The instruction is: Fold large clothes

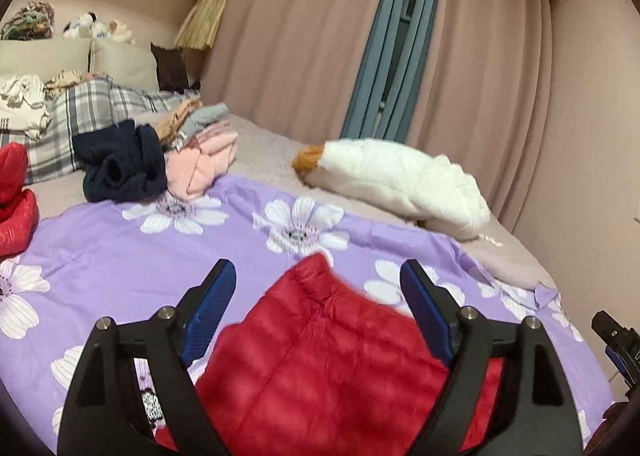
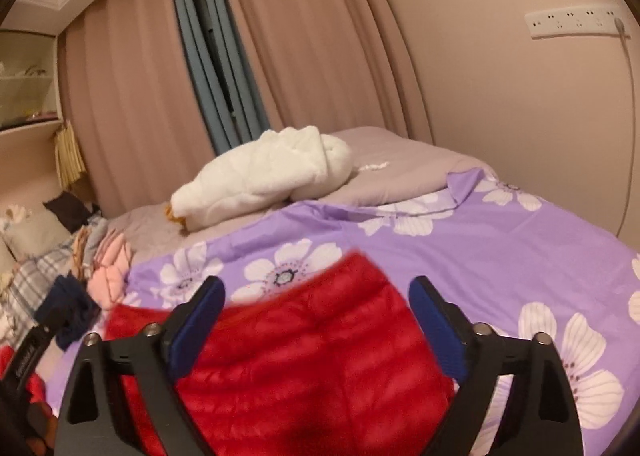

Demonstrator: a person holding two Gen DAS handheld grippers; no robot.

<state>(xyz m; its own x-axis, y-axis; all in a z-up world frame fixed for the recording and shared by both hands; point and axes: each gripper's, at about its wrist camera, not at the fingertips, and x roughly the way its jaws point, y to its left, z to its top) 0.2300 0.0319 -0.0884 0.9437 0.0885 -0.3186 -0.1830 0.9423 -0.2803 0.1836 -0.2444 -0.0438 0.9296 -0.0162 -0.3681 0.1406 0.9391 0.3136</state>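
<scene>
Left wrist view: the left gripper (image 1: 318,288) stands wide open, its blue fingers (image 1: 212,310) spread to either side of a red jacket (image 1: 316,360), neither pad pressing on it. The jacket lies on a purple flowered sheet (image 1: 120,248) spread over the bed (image 1: 268,147), its far edge blurred. Another piece of red padded cloth (image 1: 14,199) shows at the left edge; whether it belongs to the same jacket I cannot tell. Behind the sheet sit a navy garment (image 1: 120,171), a pink folded pile (image 1: 204,163) and a plaid blanket (image 1: 80,111). A white plush toy (image 1: 400,179) lies near the curtain (image 1: 304,35). The right gripper's tip (image 1: 616,336) pokes in at the right edge.

Right wrist view: the right gripper (image 2: 318,296) is also wide open, with its fingers (image 2: 436,332) either side of the red jacket (image 2: 304,356) and clear of the cloth. The jacket rests on the sheet (image 2: 460,252). The plush toy (image 2: 264,175) lies beyond, the pink pile (image 2: 110,272) at left, and a socket strip (image 2: 576,21) on the wall.
</scene>
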